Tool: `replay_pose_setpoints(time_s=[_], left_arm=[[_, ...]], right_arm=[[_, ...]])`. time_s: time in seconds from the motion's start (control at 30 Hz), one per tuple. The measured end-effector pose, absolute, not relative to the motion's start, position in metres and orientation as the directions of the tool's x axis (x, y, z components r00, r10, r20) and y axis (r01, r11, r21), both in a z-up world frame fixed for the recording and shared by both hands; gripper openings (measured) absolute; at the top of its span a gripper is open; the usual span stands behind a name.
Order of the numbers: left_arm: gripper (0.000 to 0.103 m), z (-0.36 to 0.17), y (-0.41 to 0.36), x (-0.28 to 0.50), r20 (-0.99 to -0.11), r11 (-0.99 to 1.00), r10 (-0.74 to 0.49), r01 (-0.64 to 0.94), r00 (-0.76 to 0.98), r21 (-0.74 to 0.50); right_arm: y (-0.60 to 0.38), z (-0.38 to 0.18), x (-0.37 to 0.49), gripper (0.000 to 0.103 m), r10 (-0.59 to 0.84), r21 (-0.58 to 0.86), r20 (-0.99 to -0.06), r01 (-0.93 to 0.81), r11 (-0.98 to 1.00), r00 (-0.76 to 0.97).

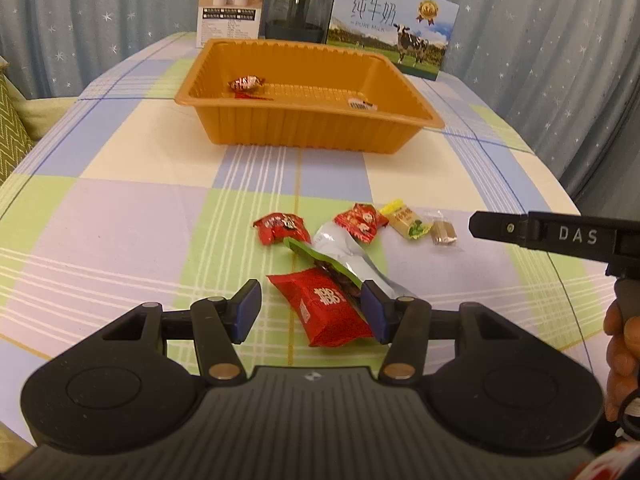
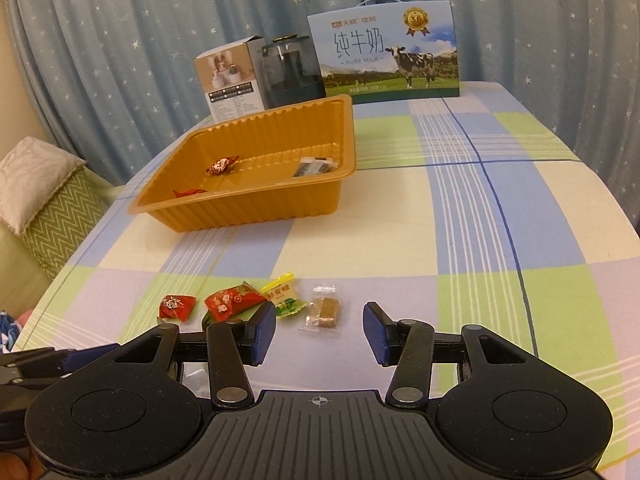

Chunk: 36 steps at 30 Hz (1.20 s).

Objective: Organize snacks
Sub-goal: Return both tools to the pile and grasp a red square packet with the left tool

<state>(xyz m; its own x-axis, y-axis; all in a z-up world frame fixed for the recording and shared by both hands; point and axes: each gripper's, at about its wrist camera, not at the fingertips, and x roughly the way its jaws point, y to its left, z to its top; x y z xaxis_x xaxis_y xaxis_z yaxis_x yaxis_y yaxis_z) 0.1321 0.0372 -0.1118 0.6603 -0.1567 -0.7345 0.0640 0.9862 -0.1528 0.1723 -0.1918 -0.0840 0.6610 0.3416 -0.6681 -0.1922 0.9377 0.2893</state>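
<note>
An orange tray (image 1: 304, 128) (image 2: 256, 210) stands mid-table and holds a few wrapped candies (image 1: 247, 82). Loose snacks lie near the front edge: a red packet (image 1: 326, 312), a silver-green pouch (image 1: 344, 258), two small red packets (image 1: 281, 227) (image 1: 361, 220), a yellow candy (image 1: 406, 220) (image 2: 283, 296) and a clear-wrapped brown block (image 1: 443, 233) (image 2: 323, 312). My left gripper (image 1: 312, 312) is open, its jaws either side of the big red packet. My right gripper (image 2: 319, 334) is open, just short of the brown block.
A milk carton box (image 1: 390, 46) (image 2: 386, 52), a dark glass kettle (image 1: 296, 10) and a white product box (image 1: 232, 6) stand at the table's far edge before a blue curtain. A cushioned seat (image 2: 44, 200) is at the left.
</note>
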Motion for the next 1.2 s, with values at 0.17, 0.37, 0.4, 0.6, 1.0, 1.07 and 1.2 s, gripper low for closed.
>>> replay_pose_setpoints(time_s=[0.17,0.37,0.4,0.6,1.0,1.07,1.2], left_arm=[[0.051,-0.119,0.034,0.136,-0.749,0.989,-0.143,0.069,0.647,-0.130],[0.047,-0.121,0.036,0.136,-0.759,0.995,-0.100,0.077,0.644,-0.066],[0.044,-0.122,0.037,0.136,-0.761,0.995,-0.096,0.079,0.641,-0.059],[0.034,-0.123,0.044,0.134,-0.765,0.994,-0.100,0.092,0.636,-0.053],[0.035,-0.126,0.048,0.142,-0.754,0.996,-0.077,0.086,0.652,-0.028],[0.037,-0.127,0.046,0.143,-0.750,0.996,-0.062,0.094,0.658,0.000],[0.044,-0.127,0.044,0.145,-0.739,0.994,-0.043,0.105,0.672,0.038]], right_arm=[[-0.189,-0.085,0.172,0.049,0.348,0.292,-0.668,-0.198,0.936,0.657],[-0.182,-0.087,0.172,0.049,0.362,0.278,-0.673,-0.233,0.932,0.646],[-0.180,-0.087,0.172,0.049,0.367,0.278,-0.675,-0.239,0.930,0.640],[-0.168,-0.091,0.172,0.049,0.401,0.277,-0.682,-0.292,0.915,0.611],[-0.158,-0.098,0.175,0.049,0.419,0.268,-0.694,-0.330,0.905,0.585],[-0.157,-0.099,0.175,0.049,0.424,0.273,-0.695,-0.332,0.903,0.582],[-0.157,-0.099,0.176,0.049,0.430,0.277,-0.694,-0.337,0.900,0.578]])
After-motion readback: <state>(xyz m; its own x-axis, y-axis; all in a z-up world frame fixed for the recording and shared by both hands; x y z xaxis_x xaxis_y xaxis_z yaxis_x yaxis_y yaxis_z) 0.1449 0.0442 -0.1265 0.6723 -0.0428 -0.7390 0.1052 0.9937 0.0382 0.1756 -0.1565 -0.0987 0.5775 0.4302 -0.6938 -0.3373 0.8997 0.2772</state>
